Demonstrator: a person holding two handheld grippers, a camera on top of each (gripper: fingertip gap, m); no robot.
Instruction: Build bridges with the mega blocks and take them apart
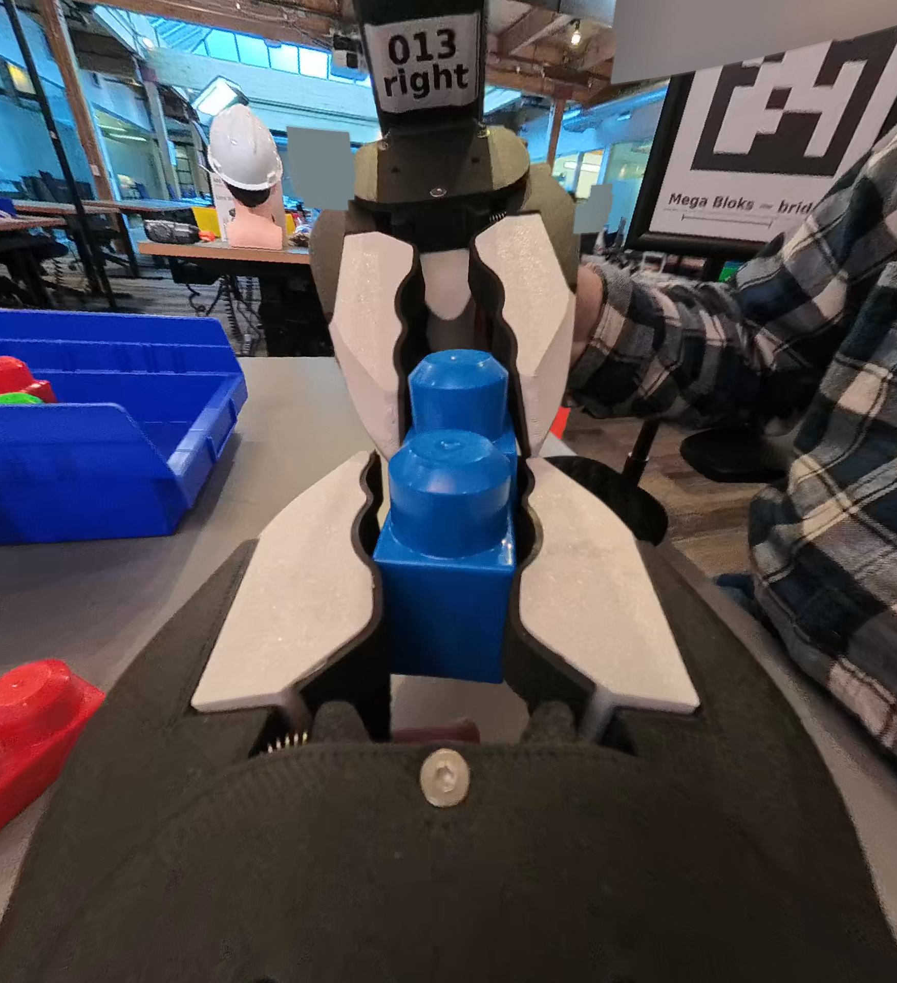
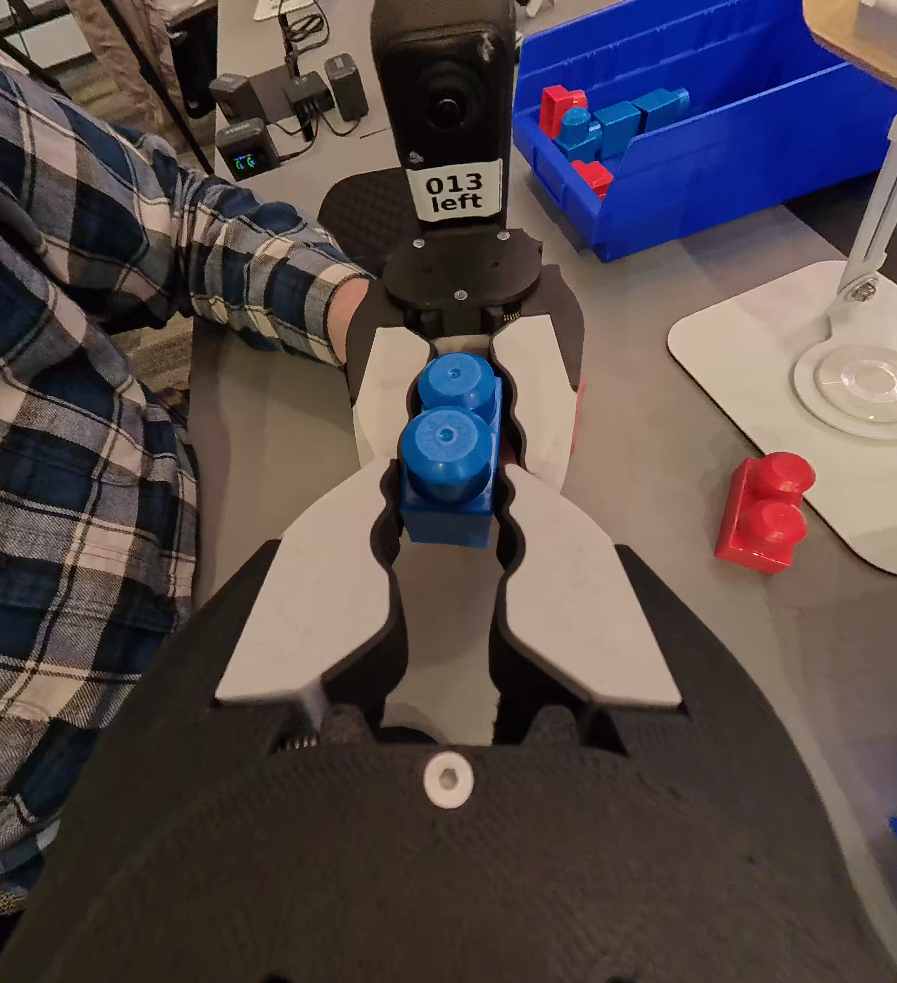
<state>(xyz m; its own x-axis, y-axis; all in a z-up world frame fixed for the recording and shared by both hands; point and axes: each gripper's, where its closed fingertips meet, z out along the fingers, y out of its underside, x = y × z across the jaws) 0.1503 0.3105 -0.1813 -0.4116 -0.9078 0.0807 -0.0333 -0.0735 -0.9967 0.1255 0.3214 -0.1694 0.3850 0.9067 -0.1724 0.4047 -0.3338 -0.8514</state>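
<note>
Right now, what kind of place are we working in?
Likely a shared workshop or lab: open hall with exposed beams, more worktables behind, a white hard hat on a dummy head, and battery chargers by our table.

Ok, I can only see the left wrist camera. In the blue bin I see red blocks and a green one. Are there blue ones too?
Observer: Yes. The right wrist view shows several blue blocks lying in a blue bin.
Operator: What's beside the loose red block?
Observer: The red block lies on its side at the edge of a white stand base.
Operator: Is anything on that base?
Observer: A clear round disc sits on it.
</note>
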